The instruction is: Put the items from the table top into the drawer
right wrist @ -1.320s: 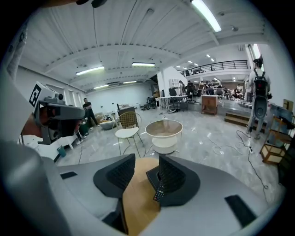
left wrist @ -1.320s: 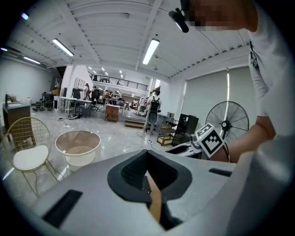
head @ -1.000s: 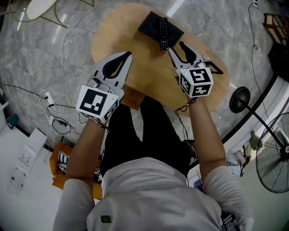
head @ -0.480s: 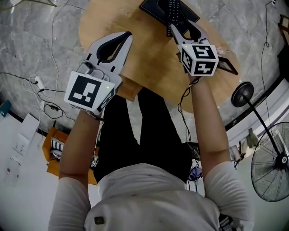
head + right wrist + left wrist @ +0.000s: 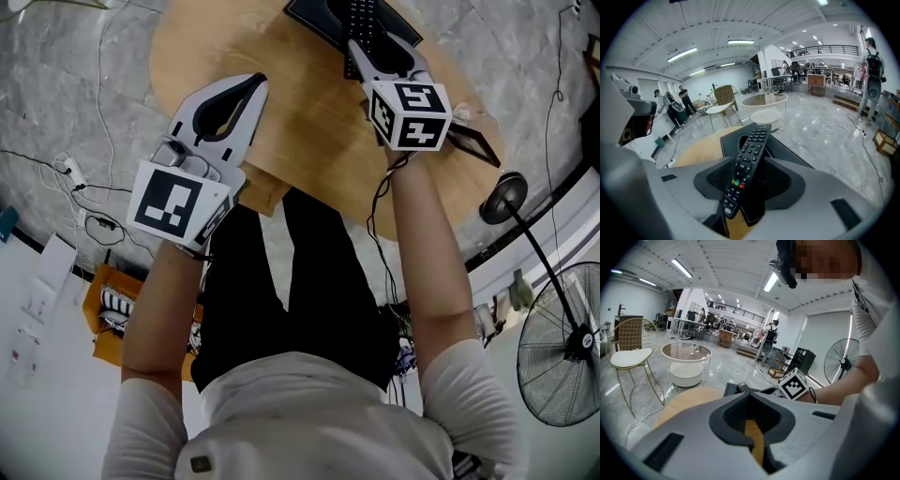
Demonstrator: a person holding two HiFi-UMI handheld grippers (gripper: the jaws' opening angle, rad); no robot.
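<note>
A black remote (image 5: 361,17) lies on a black leather tray (image 5: 309,11) at the far side of the round wooden table (image 5: 300,122). My right gripper (image 5: 380,47) is low over the tray, open, with the remote's near end (image 5: 749,164) lying between its jaws; the pads stand clear of it. My left gripper (image 5: 255,82) hovers over bare wood on the left, its fingertips together and nothing in them. In the left gripper view only a thin strip of wood shows past the left gripper (image 5: 751,399).
A dark flat frame (image 5: 473,141) lies at the table's right edge. A wooden drawer-like block (image 5: 267,192) juts out under the near edge by the person's legs. On the floor are a round black stand base (image 5: 502,197), a fan (image 5: 562,342), cables and an orange crate (image 5: 112,309).
Both grippers have sunk toward the table. The right one has come down around the remote's near end. The left one stays over bare wood.
</note>
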